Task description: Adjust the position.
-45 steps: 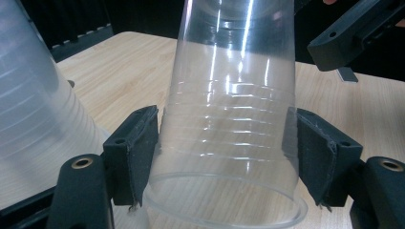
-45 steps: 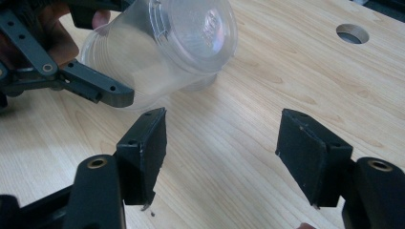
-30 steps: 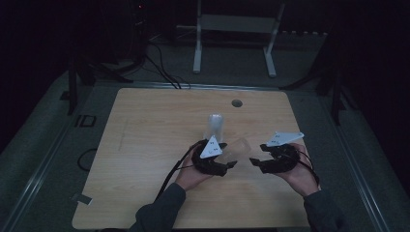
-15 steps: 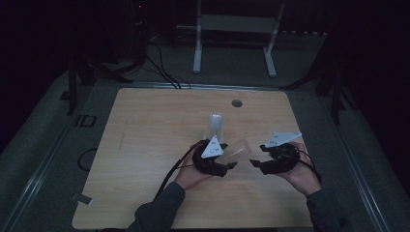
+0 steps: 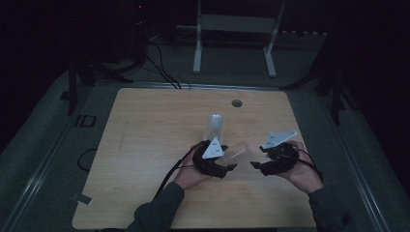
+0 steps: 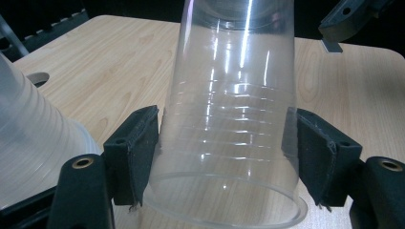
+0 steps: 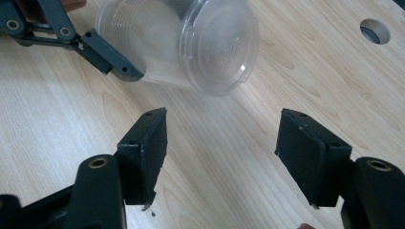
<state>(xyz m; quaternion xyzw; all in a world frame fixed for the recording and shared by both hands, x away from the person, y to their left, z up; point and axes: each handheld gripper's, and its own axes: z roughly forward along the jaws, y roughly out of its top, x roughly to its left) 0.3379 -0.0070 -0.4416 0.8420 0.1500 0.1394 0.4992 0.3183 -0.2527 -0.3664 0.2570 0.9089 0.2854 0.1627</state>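
Clear plastic cup point(image 6: 229, 119) sits clamped in the left tool point(image 5: 231, 167), pads pressing its ribbed wall near the rim on both sides. Its long axis runs along the tool's own line, closed base pointing away from that hand and toward the right tool point(image 5: 255, 165), tilted a little above the worktop point(image 5: 145, 125). Right tool stands apart and empty; in the right gripper view the cup's base point(image 7: 218, 45) lies just ahead of its jaws and slightly to their left, not touching. The left hand already has it, and the right is nearest for any handover. Farther off, beyond the left tool, a stack of cups point(image 5: 215, 126) stands upright on the worktop. Against the picture half a second ago, both hands keep their place; the cup's attitude looks unchanged, and the right tool's gap appears the same.
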